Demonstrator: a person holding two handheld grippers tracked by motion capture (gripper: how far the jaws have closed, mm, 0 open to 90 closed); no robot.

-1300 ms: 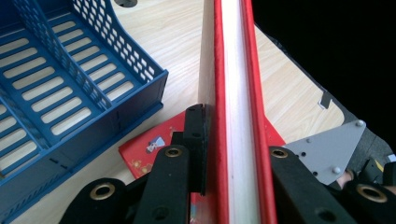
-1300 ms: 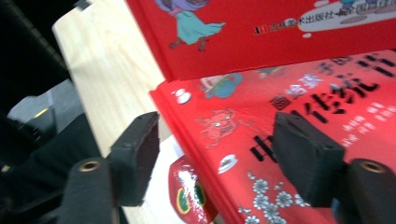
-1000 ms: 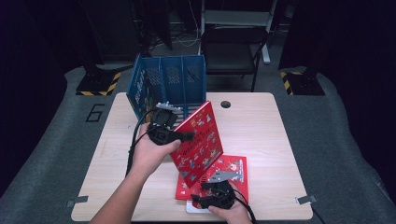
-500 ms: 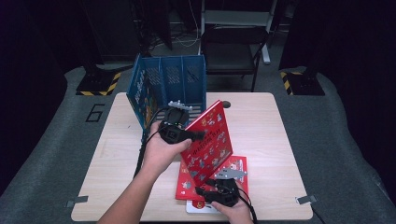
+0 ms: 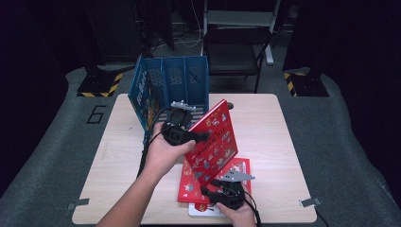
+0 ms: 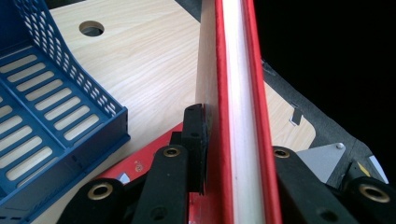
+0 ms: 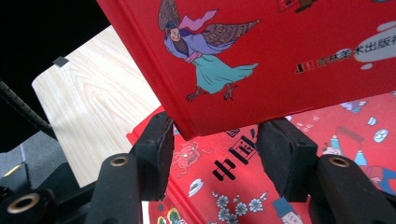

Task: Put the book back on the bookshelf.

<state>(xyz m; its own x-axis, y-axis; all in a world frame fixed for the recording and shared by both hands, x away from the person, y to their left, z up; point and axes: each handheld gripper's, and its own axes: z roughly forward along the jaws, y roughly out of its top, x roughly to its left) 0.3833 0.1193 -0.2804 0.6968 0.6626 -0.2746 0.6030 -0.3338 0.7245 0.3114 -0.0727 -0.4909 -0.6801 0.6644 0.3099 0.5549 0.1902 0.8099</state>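
Left gripper [image 5: 201,137] pinches the tilted book [image 5: 213,142] by its edge, just right of the rack [image 5: 161,82]; long axis slants up-right. Right gripper [image 7: 212,161], jaws just closing, straddles its lower corner, unpressed.

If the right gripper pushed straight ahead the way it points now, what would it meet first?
Probably the lower corner of the raised red book, which hangs just ahead of the right gripper, between its open jaws. Depth is hard to judge.
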